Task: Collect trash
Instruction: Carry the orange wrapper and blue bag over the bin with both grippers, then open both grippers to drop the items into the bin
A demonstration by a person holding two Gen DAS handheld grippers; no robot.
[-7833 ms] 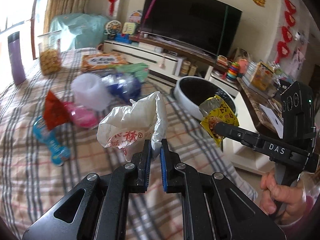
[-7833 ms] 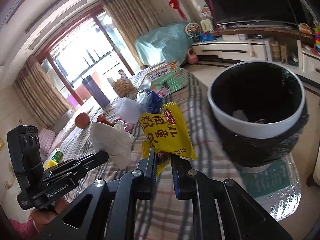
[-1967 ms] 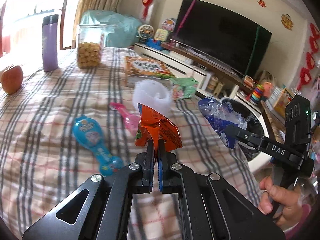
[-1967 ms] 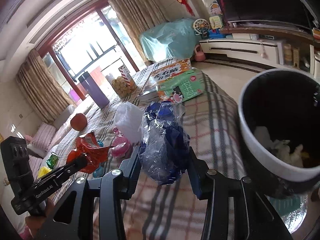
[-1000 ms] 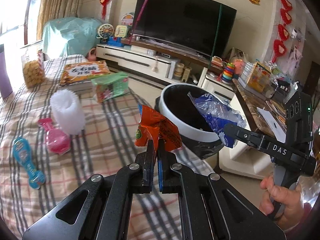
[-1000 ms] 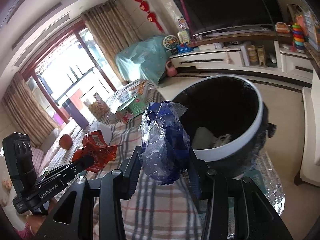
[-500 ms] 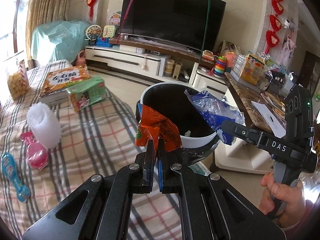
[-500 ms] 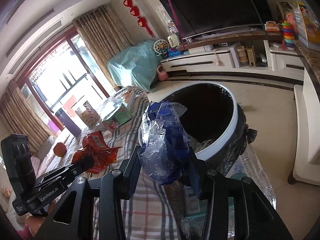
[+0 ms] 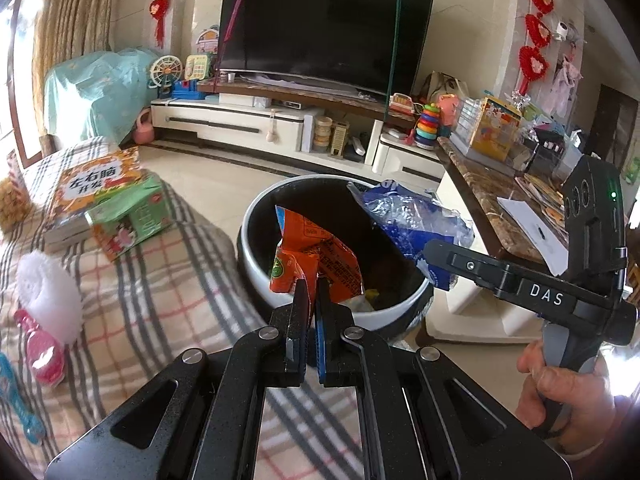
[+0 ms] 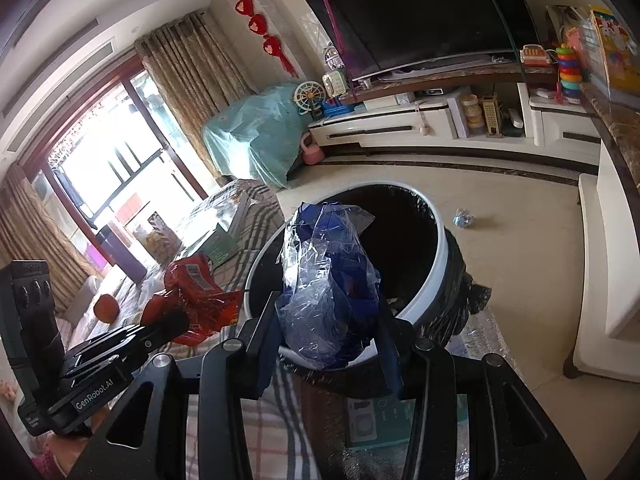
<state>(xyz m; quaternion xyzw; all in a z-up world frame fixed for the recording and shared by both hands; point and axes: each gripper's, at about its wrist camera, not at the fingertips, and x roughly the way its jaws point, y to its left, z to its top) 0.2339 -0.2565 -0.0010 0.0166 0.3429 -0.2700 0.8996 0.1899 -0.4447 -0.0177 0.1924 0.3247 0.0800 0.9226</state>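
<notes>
Orange wrapper pinched in left gripper, blue bag clamped in right gripper, both over the bin; drops left.

Daylight floods in from the window at the left of the right wrist view, blown out to white. The room is bright and sharp at center. Fisheye bending curves the television and walls; frame corners fall to black vignette.
</notes>
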